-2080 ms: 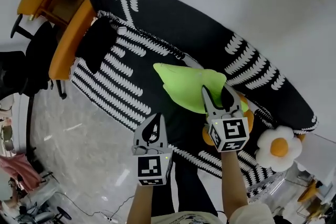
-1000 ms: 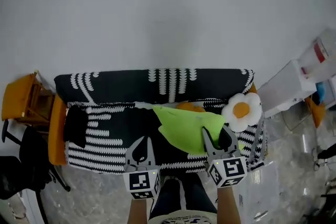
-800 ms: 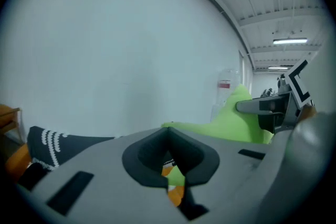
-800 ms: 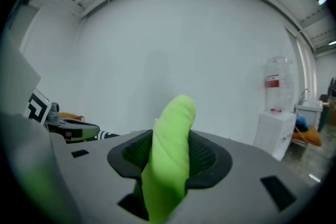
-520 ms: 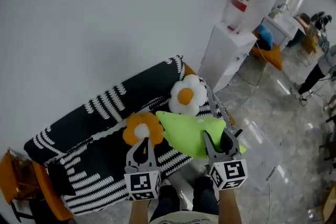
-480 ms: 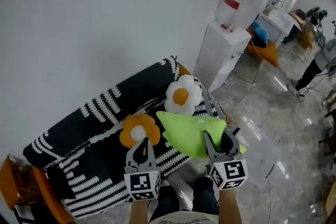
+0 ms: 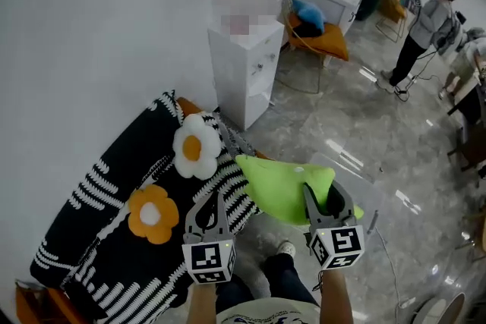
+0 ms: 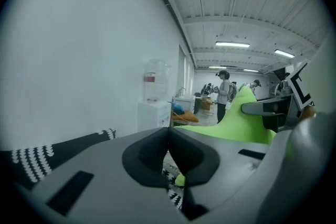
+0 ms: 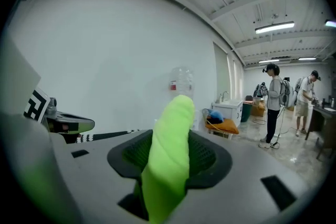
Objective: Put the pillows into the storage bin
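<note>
Right gripper (image 7: 321,193) clamped on green pillow (image 7: 282,182), its length running left from jaws; clear bin (image 7: 364,188) just beyond, right-forward (partly hidden); left gripper (image 7: 209,202) closed, empty, farther off

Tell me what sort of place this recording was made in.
Probably an open office or lab with a lounge corner: a black-and-white patterned sofa stands beside a white water dispenser, and further off a standing person in grey works on a polished grey stone floor.

The grey left gripper (image 7: 213,201) and right gripper (image 7: 323,194) bear black-and-white marker cubes (image 7: 208,262).
</note>
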